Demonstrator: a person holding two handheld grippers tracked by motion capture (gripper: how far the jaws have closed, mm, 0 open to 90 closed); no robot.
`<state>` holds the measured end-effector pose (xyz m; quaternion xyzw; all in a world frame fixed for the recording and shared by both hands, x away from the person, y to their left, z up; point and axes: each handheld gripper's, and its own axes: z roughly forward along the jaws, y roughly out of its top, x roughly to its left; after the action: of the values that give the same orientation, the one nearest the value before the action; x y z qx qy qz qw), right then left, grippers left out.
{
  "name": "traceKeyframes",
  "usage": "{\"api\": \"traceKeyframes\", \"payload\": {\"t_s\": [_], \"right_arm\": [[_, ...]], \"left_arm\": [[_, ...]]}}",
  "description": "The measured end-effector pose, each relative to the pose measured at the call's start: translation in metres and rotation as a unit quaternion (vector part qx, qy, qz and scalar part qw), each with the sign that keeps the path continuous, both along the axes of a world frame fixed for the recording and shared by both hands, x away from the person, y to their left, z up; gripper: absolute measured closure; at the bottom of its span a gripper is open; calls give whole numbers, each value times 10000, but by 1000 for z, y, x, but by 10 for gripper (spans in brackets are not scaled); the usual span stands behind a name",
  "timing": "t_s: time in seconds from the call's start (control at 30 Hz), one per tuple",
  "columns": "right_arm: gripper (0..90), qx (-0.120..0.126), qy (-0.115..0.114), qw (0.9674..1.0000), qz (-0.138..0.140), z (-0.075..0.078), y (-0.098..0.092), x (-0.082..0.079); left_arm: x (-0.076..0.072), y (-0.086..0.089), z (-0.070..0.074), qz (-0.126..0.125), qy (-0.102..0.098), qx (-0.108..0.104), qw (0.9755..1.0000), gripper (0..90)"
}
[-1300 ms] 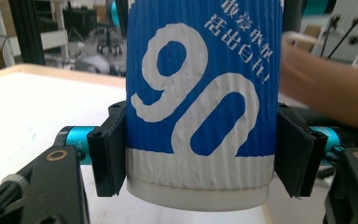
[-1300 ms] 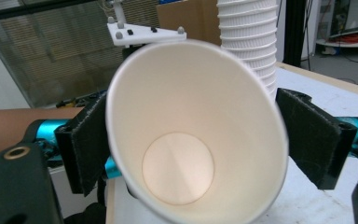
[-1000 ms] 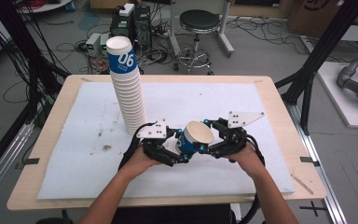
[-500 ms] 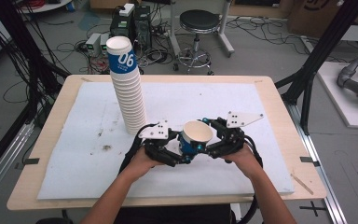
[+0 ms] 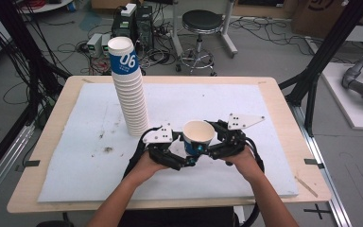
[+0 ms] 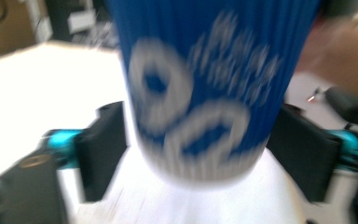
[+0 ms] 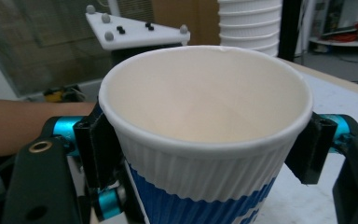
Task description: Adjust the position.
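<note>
A blue and white ribbed paper cup (image 5: 197, 137) marked 06 stands mouth up between both grippers, near the front middle of the white mat. My left gripper (image 5: 188, 159) holds it low down; in the left gripper view its black jaws press the cup's base (image 6: 200, 116) from both sides. My right gripper (image 5: 211, 151) is around the cup's upper part (image 7: 205, 154). Its jaws have just been closing, and the pads (image 7: 98, 144) now sit against the cup under the rim. A tall stack of the same cups (image 5: 130, 94) stands behind and to the left.
The white mat (image 5: 75, 156) covers most of the wooden table (image 5: 38, 156). Black frame posts rise at both sides. On the floor beyond the far edge stand a stool (image 5: 202, 21) and electronics boxes (image 5: 132, 19) with cables.
The cup's mouth has turned slightly more upward between the grippers. Both hands and the cup stack stay where they were.
</note>
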<state>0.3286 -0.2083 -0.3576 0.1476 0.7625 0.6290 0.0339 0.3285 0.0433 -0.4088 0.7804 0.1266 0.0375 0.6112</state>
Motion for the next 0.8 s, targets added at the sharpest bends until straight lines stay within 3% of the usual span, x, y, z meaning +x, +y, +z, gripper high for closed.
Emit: {"api": "traceKeyframes", "payload": {"t_s": [0.1,0.27,0.5,0.8], "right_arm": [[243,-231,-170,9993,-236,2,-6,1],[243,-279,-209,9983,-472,2,-15,4],[239,-547,-442,9927,-978,1,-23,8],[238,-650,-443,9910,-1083,-3,-25,8]], "left_arm": [[0,9,-5,118,30,-34,9999,189],[0,27,-8,381,41,-131,9992,186],[2,60,-4,797,-16,-97,9968,186],[-1,84,-5,1097,-10,-110,9939,186]]}}
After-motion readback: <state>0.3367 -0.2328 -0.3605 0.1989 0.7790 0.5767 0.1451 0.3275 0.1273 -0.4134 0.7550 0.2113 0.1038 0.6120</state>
